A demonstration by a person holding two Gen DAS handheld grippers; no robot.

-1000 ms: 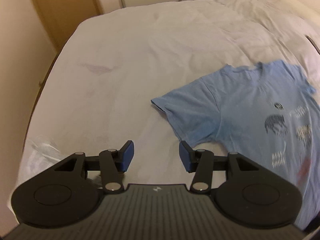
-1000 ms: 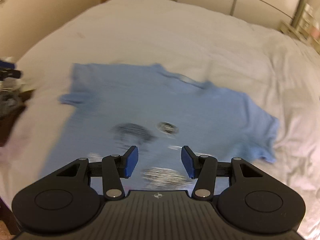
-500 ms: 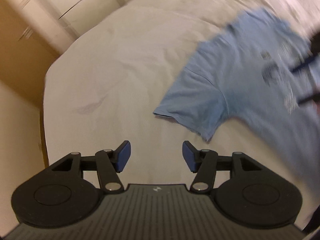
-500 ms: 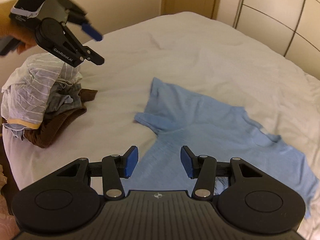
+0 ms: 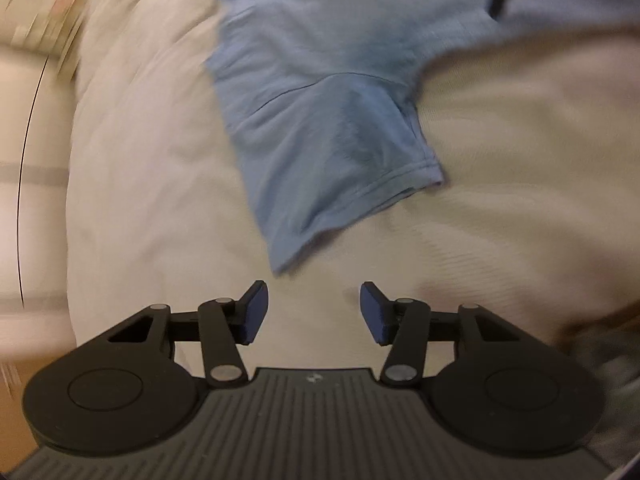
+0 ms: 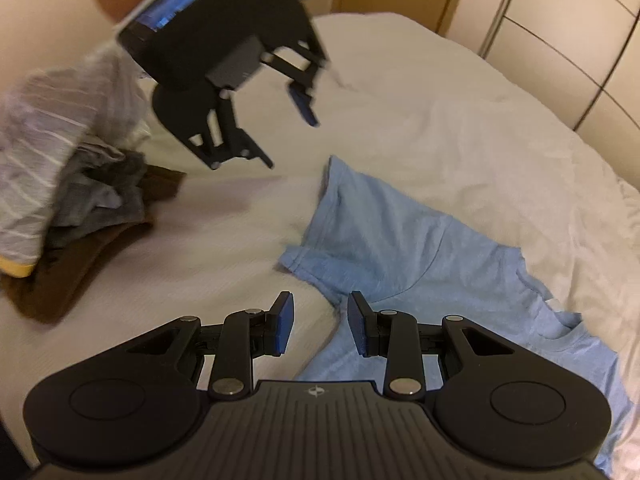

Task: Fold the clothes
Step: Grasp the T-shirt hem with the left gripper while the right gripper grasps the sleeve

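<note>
Left wrist view: the left gripper (image 5: 313, 308) hangs released, jaws apart and empty, just short of the sleeve (image 5: 344, 168) of the blue shirt (image 5: 320, 40) on the bed (image 5: 520, 160).

Right wrist view: the right gripper (image 6: 321, 330), jaws parted with nothing between them, sits at the shirt's (image 6: 400, 248) edge below the sleeve (image 6: 320, 258); a clothes pile (image 6: 68, 184) lies left of the shirt.

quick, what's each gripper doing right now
left gripper: open, empty, near the blue t-shirt sleeve.
right gripper: open, empty, over the shirt's edge.

no readable text, small white round logo mark on left gripper (image 5: 313, 309) housing, same mark on right gripper (image 6: 319, 325) housing, no letters legible, blue t-shirt (image 6: 404, 248) print not visible here, rest blurred
</note>
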